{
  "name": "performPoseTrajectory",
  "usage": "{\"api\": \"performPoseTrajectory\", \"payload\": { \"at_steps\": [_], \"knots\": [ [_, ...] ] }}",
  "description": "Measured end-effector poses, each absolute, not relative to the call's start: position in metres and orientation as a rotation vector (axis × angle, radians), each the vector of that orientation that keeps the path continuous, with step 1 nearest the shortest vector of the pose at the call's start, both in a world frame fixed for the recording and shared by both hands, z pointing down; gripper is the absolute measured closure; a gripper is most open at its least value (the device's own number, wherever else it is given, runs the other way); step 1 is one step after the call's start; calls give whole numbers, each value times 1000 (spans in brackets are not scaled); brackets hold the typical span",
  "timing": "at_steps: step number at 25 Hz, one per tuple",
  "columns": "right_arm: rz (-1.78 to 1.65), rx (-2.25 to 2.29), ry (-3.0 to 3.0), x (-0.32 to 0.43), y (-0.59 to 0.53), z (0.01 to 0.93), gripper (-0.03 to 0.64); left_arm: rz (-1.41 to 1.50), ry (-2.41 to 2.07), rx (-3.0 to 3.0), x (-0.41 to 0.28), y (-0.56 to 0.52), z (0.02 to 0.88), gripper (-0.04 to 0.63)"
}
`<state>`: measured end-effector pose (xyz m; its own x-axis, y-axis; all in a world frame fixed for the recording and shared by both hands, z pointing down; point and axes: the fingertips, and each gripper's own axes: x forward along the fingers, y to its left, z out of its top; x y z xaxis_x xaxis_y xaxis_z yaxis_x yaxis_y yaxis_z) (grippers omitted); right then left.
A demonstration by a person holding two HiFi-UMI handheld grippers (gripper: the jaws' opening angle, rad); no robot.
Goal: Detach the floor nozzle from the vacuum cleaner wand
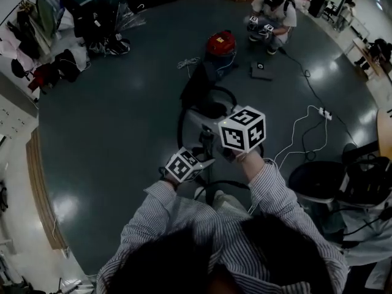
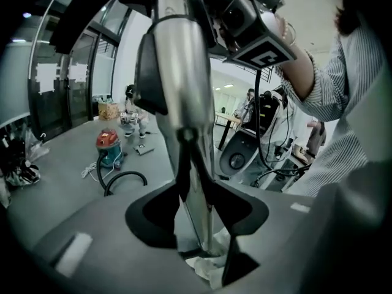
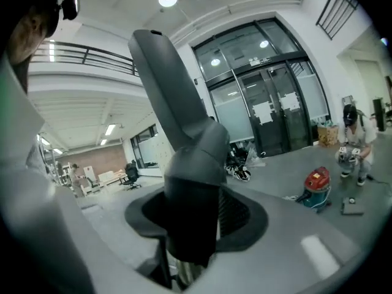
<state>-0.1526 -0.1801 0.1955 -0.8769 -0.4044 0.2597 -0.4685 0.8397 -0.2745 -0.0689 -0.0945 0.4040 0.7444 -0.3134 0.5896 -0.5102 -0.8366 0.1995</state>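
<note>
While floor (image 1: 122,121) spreads around, left gripper (image 2: 197,228) clamps the wand (image 2: 177,72), right gripper (image 3: 191,228) a grey tube (image 3: 171,97).

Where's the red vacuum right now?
In the head view the red vacuum stands on the floor at top centre, just left of the crouching person, with a white cord lying at its left.

Open to the left of the left gripper (image 1: 195,161): wide bare floor (image 1: 122,121). No gap between either gripper's jaws: clamped on a metal wand (image 2: 184,103) in the left, on a dark grey tube (image 3: 187,182) in the right gripper (image 1: 236,136). Ahead, black hose loops (image 1: 211,100) and a red vacuum cleaner (image 1: 220,43). Right of the right gripper, white cable (image 1: 303,133) and black chair (image 1: 318,182).
</note>
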Motion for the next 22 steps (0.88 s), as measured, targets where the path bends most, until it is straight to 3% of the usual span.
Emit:
{"api": "performPoseTrajectory", "payload": {
  "at_steps": [2, 12, 18, 22],
  "knots": [
    [498, 626, -2874, -151, -165, 178, 469, 707, -693, 2607, -70, -88, 389, 413],
    [413, 334, -3021, -134, -102, 112, 472, 390, -756, 2744, -66, -52, 331, 416],
    [373, -12, -3090, -133, -71, 90, 477, 334, -596, 2791, -63, -30, 314, 417],
    [306, 10, -3137, -121, -71, 80, 476, 306, -633, 2782, -55, -30, 307, 417]
  ]
}}
